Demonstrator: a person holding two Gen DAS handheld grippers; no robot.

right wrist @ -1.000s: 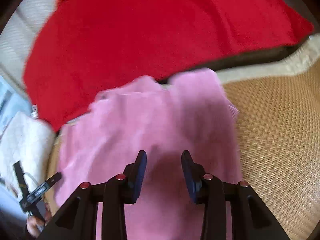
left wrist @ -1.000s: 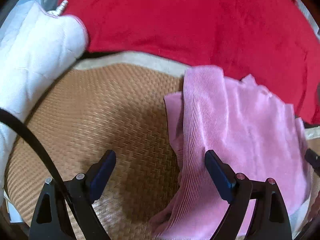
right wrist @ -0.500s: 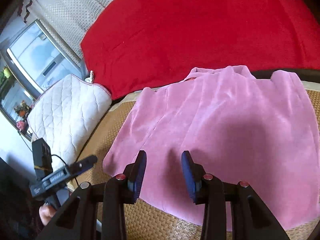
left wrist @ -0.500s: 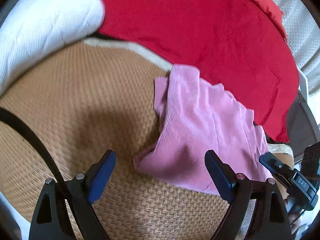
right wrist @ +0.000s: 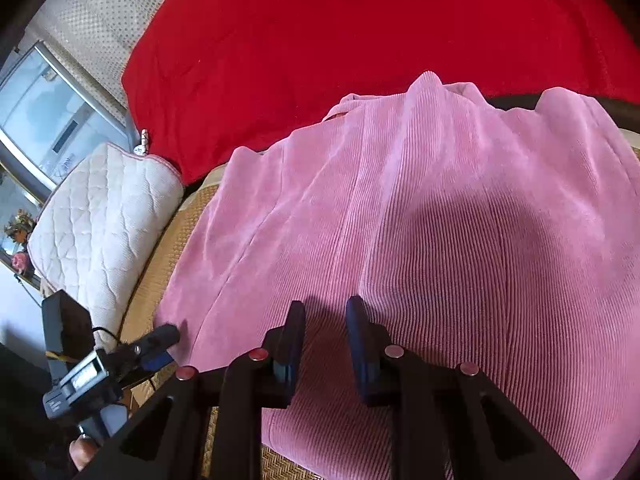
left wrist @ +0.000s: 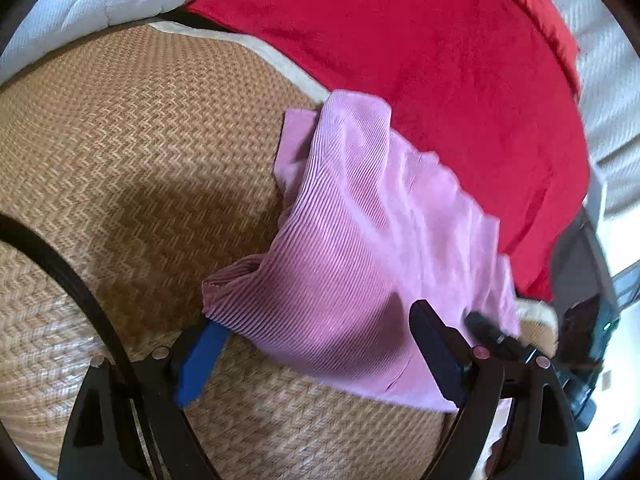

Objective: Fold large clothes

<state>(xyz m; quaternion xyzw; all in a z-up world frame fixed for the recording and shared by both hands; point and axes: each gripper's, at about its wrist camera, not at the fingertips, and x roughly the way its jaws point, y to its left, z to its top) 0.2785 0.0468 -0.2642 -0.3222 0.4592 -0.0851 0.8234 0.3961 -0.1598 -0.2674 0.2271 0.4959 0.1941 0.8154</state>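
Garments: one pink ribbed garment (left wrist: 360, 248) lay on the woven mat (left wrist: 120, 140), its long axis from 11 to 5 o'clock.
Blankets: one, red (left wrist: 420, 40).
Left gripper (left wrist: 316, 356): fingers wide apart.
Right gripper (right wrist: 325, 344): fingers slightly apart, holding nothing.

Both wrist views overlook the pink garment (left wrist: 360, 248) closely.

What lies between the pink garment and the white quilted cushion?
In the right wrist view, a bare strip of woven mat separates the pink garment from the white quilted cushion. Nothing else lies on that strip.
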